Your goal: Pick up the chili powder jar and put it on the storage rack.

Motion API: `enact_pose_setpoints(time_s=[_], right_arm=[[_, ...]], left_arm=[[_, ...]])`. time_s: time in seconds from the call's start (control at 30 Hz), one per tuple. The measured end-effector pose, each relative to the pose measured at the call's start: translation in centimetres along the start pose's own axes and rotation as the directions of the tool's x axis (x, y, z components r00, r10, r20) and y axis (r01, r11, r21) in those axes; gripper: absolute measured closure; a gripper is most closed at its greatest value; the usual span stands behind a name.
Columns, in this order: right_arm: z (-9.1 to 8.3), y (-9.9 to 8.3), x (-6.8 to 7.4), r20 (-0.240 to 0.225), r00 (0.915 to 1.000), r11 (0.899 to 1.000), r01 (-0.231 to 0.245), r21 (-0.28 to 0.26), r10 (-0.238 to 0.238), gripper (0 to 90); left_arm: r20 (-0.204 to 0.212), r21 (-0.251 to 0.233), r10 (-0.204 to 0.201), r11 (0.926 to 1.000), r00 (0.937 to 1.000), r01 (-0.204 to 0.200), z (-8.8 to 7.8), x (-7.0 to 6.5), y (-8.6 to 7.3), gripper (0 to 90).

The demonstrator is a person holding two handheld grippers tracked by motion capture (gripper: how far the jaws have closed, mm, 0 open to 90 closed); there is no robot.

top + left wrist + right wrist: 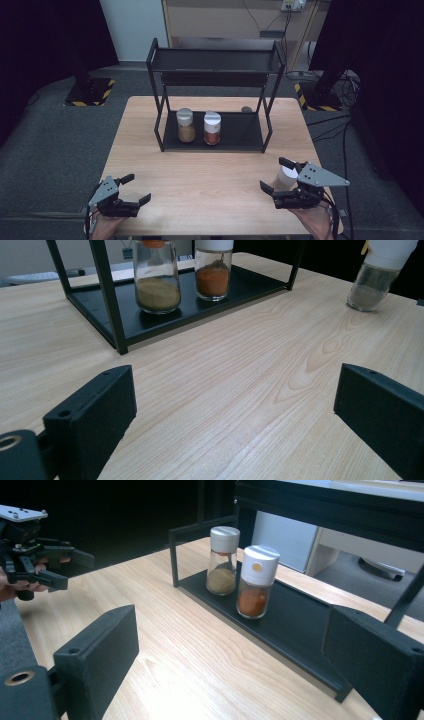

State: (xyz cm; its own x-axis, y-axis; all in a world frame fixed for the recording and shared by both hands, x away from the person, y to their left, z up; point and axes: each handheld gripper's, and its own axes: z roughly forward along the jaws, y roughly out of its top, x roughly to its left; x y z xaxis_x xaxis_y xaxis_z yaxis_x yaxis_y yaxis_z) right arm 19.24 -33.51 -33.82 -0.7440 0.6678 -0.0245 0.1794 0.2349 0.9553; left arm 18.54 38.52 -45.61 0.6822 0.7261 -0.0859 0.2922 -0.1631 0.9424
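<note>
The bench (210,175) carries a black two-tier rack (215,100) at twelve o'clock, with two spice jars on its lower shelf. The high view shows a third jar (286,178) at four o'clock, standing between the spread jaws of the right hand-held gripper (277,175). The left gripper view shows that jar (376,275) as clear glass, white-capped, holding pale grey powder. The left hand-held gripper (135,189), at seven o'clock, is spread and holds nothing.

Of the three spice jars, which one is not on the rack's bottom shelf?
The jar with pale grey powder, standing on the bare table beside the right hand-held gripper. The tan-powder jar and orange-powder jar stand together on the rack's bottom shelf.
</note>
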Motion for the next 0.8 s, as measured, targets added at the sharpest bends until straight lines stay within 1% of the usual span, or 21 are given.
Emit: enact_pose_setpoints(time_s=[0.07,0.13,0.2,0.27,0.3,0.43,0.53,0.57,0.67,0.73,0.77,0.8], right_arm=[[-0.1,-0.3,0.0,0.005,1.0,1.0,0.002,-0.001,-0.002,8.2],[-0.6,-1.3,0.1,0.018,0.9998,1.0,-0.004,-0.012,0.005,8.3],[-0.9,-1.8,0.1,0.026,0.9996,1.0,-0.009,-0.012,0.009,8.3],[-1.1,-2.4,0.0,0.029,0.9994,1.0,-0.018,-0.019,0.019,8.3],[-1.1,-2.4,0.0,0.029,0.9994,1.0,-0.018,-0.019,0.019,8.3],[-1.4,-3.6,0.0,0.046,0.9985,1.0,-0.029,-0.011,0.029,8.3],[-1.4,-4.2,0.1,0.052,0.9982,1.0,-0.029,-0.01,0.029,8.3],[-1.4,-4.7,0.3,0.066,0.9977,1.0,-0.019,-0.004,0.019,8.3],[-1.4,-5.0,0.4,0.07,0.9974,1.0,-0.017,0.004,0.017,8.3],[-1.3,-5.6,0.4,0.071,0.9973,1.0,-0.021,0.009,0.02,8.3],[-1.3,-6.1,0.4,0.072,0.997,0.999,-0.031,0.012,0.03,8.3],[-1.3,-6.1,0.4,0.072,0.997,0.999,-0.031,0.012,0.03,8.3]], left_arm=[[0.001,-0.001,0.001,1.0,1.0,-0.001,0.0,0.0,0.0,2.4],[0.002,-0.002,0.002,1.0,1.0,-0.002,0.0,0.0,0.0,2.4],[0.004,-0.005,0.005,1.0,1.0,-0.005,0.0,0.0,0.0,2.4],[0.006,-0.008,0.009,0.9999,0.9999,-0.008,0.0,0.0,-0.1,2.4],[0.006,-0.008,0.009,0.9999,0.9999,-0.008,0.0,0.0,-0.1,2.4],[0.007,-0.01,0.008,0.9999,0.9999,-0.008,0.0,0.0,-0.1,2.4],[0.007,-0.012,0.006,0.9999,1.0,-0.006,-0.1,0.0,-0.1,2.4],[0.008,-0.014,0.003,0.9999,1.0,-0.003,-0.1,0.1,-0.2,2.4],[0.007,-0.014,0.003,0.9999,1.0,-0.003,-0.1,0.1,-0.1,2.4],[0.007,-0.014,0.002,0.9999,1.0,-0.002,-0.1,0.1,-0.2,2.4],[0.008,-0.015,0.002,0.9999,1.0,-0.002,-0.1,0.1,-0.2,2.4],[0.009,-0.017,0.003,0.9998,1.0,-0.003,-0.1,0.1,-0.2,2.4]])
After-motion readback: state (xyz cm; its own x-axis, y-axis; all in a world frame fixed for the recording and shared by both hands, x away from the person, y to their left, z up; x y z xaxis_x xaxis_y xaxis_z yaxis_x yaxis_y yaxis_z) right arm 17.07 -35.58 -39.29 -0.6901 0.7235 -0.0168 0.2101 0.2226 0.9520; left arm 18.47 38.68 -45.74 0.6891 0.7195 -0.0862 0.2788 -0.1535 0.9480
